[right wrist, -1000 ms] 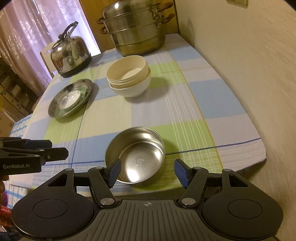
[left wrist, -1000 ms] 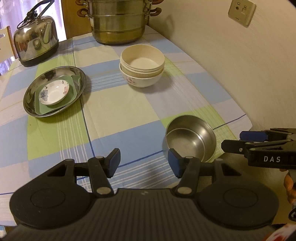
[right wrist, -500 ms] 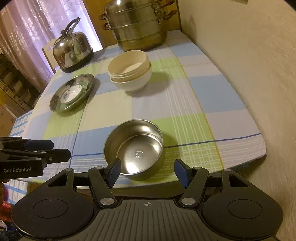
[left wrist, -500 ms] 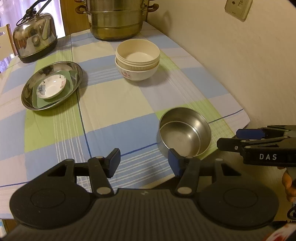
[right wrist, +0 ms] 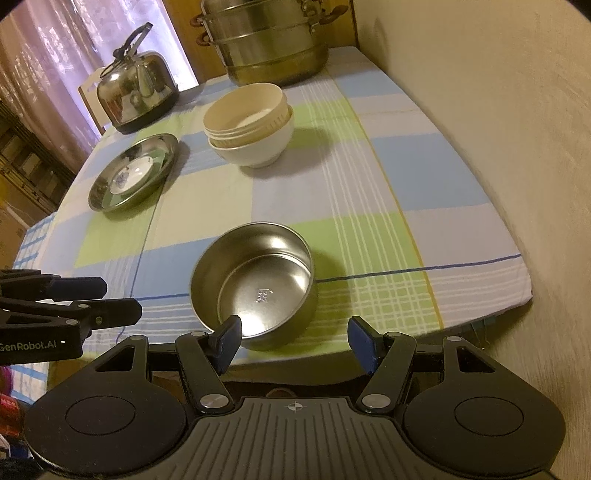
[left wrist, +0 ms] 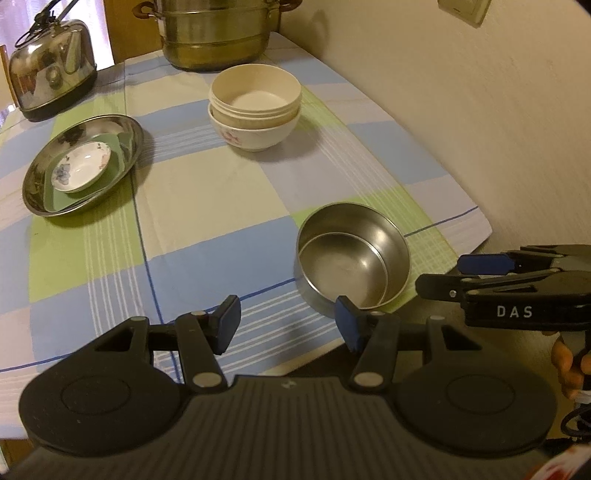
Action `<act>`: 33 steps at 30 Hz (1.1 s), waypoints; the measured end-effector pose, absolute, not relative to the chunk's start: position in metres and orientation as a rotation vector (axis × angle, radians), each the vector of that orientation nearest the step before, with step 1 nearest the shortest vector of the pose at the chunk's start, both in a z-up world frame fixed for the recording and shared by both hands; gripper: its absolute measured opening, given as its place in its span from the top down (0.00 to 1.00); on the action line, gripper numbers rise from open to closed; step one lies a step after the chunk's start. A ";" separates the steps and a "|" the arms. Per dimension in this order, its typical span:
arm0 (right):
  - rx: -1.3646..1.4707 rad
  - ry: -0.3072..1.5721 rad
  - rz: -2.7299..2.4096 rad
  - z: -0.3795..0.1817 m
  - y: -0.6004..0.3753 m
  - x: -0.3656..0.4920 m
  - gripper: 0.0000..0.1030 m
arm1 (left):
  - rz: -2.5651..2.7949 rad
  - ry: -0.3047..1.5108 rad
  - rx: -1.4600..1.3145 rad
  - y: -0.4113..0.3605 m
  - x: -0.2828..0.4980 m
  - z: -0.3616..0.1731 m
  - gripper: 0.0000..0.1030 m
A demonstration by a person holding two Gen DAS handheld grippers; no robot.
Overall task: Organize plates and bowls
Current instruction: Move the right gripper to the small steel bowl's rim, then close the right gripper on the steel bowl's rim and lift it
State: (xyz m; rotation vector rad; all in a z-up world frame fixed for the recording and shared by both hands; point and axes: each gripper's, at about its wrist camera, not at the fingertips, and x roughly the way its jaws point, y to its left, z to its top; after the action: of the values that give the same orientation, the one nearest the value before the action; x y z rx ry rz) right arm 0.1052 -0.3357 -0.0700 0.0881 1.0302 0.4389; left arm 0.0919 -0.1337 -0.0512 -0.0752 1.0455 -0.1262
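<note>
A steel bowl [left wrist: 352, 258] [right wrist: 258, 284] stands empty near the table's front edge. Farther back is a stack of cream bowls in a white flowered bowl [left wrist: 255, 107] [right wrist: 251, 125]. At the left a steel plate [left wrist: 125, 129] [right wrist: 162, 147] holds a green square plate and a small white dish [left wrist: 81, 171]. My left gripper [left wrist: 287, 328] [right wrist: 118, 299] hangs open and empty just left of the steel bowl. Before that bowl's near rim, my right gripper [right wrist: 295, 342] [left wrist: 450, 275] is open with nothing held.
A steel kettle [left wrist: 51, 81] [right wrist: 136, 92] and a tall steamer pot [left wrist: 218, 33] [right wrist: 269, 44] stand at the back of the checked tablecloth [left wrist: 207, 199]. A wall [left wrist: 461, 110] runs along the table's right side. Both grippers hover off the table's front edge.
Nothing on the table has moved. Both grippers keep the same opening, and the views have only drifted slightly.
</note>
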 end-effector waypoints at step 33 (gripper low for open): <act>0.107 1.038 0.386 -0.108 -0.320 0.143 0.70 | -0.185 1.086 -0.056 -0.155 0.151 -0.102 0.73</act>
State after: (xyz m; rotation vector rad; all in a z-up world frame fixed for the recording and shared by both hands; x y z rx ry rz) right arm 0.1426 -0.3204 -0.1080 0.1074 1.0380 0.3863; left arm 0.1506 -0.1554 -0.1024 -0.0556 1.0864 -0.1849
